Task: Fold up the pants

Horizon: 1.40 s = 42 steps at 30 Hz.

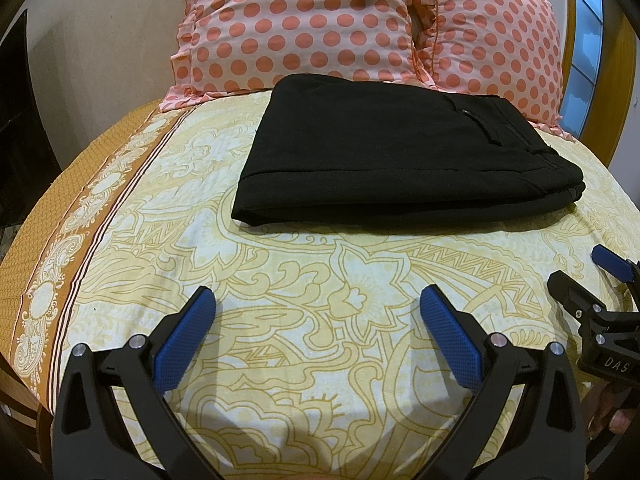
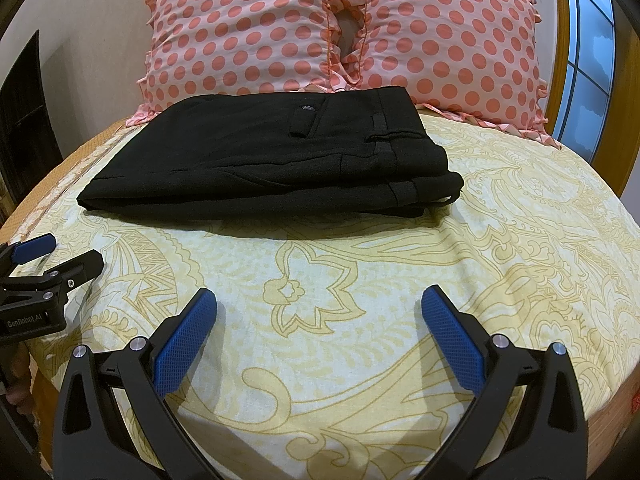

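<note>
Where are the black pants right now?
The black pants lie folded mid-bed on the yellow sheet, just before the polka-dot pillows, ahead of both open grippers.

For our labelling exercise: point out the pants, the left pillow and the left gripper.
pants (image 2: pixel 256 160), right wrist view, on the top folded layer.
left pillow (image 2: pixel 240 36), right wrist view, on its dotted front.
left gripper (image 1: pixel 318 300), left wrist view, midway between its open fingertips.

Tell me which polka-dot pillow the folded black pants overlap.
The left pink polka-dot pillow; the folded black pants cover its lower edge, while the right pillow sits clear.
</note>
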Available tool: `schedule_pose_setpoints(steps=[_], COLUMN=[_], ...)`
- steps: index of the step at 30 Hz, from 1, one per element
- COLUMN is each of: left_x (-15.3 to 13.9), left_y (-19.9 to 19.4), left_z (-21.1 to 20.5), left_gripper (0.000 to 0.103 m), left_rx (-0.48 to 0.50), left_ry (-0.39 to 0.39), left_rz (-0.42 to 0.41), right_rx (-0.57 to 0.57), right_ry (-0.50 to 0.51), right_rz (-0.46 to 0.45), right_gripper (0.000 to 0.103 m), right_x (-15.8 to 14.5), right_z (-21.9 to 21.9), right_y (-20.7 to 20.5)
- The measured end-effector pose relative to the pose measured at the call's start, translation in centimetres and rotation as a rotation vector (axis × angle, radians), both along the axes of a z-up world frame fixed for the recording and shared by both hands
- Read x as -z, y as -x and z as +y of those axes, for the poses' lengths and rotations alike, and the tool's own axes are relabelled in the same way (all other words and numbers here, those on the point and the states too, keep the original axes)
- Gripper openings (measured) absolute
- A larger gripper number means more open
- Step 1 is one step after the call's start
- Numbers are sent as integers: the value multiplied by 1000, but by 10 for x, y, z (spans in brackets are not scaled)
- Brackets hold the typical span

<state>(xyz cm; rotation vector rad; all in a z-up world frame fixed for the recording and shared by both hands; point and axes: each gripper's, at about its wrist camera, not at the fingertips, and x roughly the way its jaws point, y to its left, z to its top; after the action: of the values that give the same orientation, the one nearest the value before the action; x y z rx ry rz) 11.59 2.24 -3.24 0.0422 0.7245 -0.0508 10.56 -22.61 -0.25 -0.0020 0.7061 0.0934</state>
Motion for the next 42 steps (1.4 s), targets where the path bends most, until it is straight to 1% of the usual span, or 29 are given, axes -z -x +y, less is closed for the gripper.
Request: schedule_pose_setpoints(steps=[42], left_x=[1], left_y=[1], left_z=[-2], left_gripper=[101], left_rx=[0], left_ry=[-1], left_rz=[-7], right_rx=[1], right_ry=[0], right_rz=[0], right_gripper=[102], right_x=[0], right_z=[1], right_y=[0])
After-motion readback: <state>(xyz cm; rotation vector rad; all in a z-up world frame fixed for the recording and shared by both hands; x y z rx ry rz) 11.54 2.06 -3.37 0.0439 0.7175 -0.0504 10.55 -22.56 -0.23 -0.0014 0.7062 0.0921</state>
